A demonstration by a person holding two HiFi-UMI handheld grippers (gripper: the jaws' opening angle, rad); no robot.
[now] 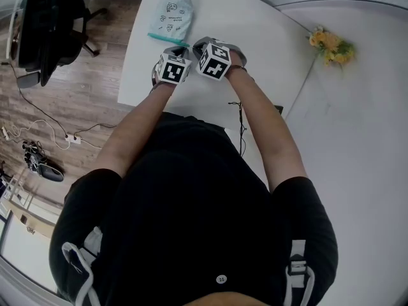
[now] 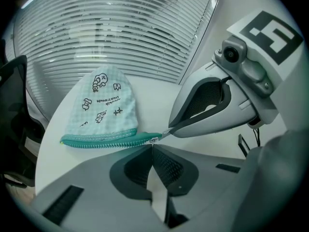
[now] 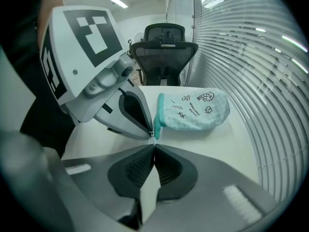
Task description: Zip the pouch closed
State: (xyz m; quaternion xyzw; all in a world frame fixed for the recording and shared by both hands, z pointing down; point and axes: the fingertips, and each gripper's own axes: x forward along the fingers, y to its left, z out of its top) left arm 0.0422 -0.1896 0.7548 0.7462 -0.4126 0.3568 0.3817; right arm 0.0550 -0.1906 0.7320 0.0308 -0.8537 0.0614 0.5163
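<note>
A pale mint checked pouch (image 1: 171,18) with small black drawings lies flat on the white table (image 1: 261,30). A teal zipper (image 2: 101,141) runs along its near edge, and the metal slider (image 2: 153,140) sits at the end closest to me. My left gripper (image 2: 152,147) is shut, pinching the zipper's end right at the slider. My right gripper (image 3: 154,144) is shut too; in the left gripper view its tips (image 2: 169,132) clamp the small metal pull. Both marker cubes (image 1: 191,65) sit side by side, hiding the tips in the head view.
A black office chair (image 1: 48,24) stands beyond the table's left edge, over wood floor with cables (image 1: 38,132). Yellow flowers (image 1: 331,46) lie at the right. A thin black cable (image 1: 239,116) hangs by the table's near edge. Window blinds (image 2: 120,33) rise behind the pouch.
</note>
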